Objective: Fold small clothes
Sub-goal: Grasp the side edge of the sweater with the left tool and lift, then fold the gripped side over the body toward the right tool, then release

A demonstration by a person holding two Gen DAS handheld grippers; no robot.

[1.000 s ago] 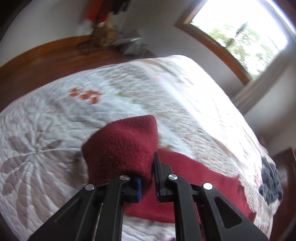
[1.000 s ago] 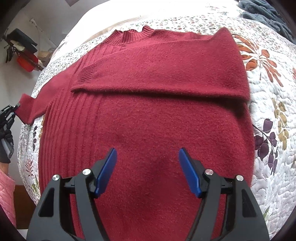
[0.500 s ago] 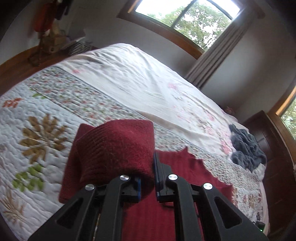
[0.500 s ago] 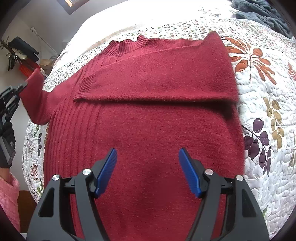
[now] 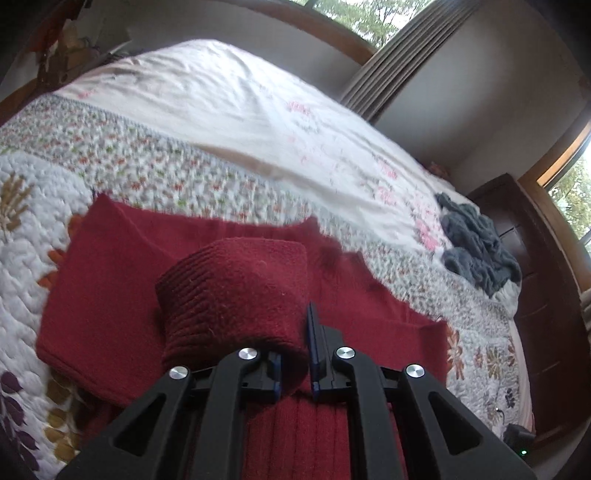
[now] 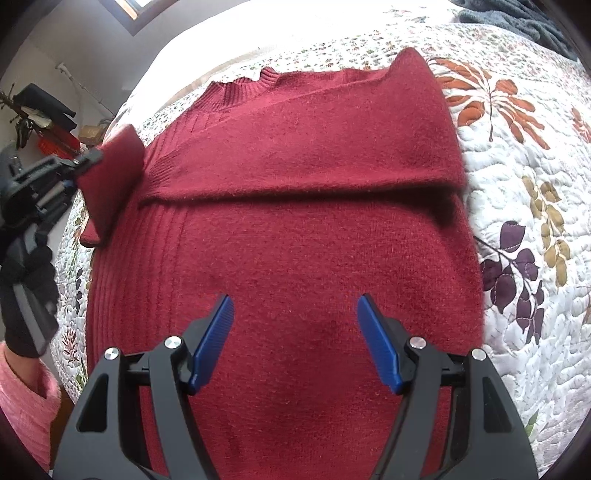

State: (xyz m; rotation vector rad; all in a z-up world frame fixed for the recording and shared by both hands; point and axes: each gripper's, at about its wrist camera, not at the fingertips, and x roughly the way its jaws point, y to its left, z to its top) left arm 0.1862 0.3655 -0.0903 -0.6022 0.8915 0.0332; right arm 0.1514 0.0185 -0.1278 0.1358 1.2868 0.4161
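Your left gripper (image 5: 295,354) grips the cuff (image 5: 236,291); lay that sleeve flat across the sweater (image 6: 288,236), parallel to the folded one. Right gripper (image 6: 295,339) hovers, jaws open.

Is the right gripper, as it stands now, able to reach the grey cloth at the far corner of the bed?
Probably not without moving. The right gripper hangs open over the body of the red sweater, while the grey cloth lies beyond the sweater's far edge. Nothing blocks the way; only distance does.

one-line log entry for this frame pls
stage: second sleeve fold | left gripper: shut on sleeve cuff, lifted over red sweater | right gripper: open, above sweater body | surface: quilt
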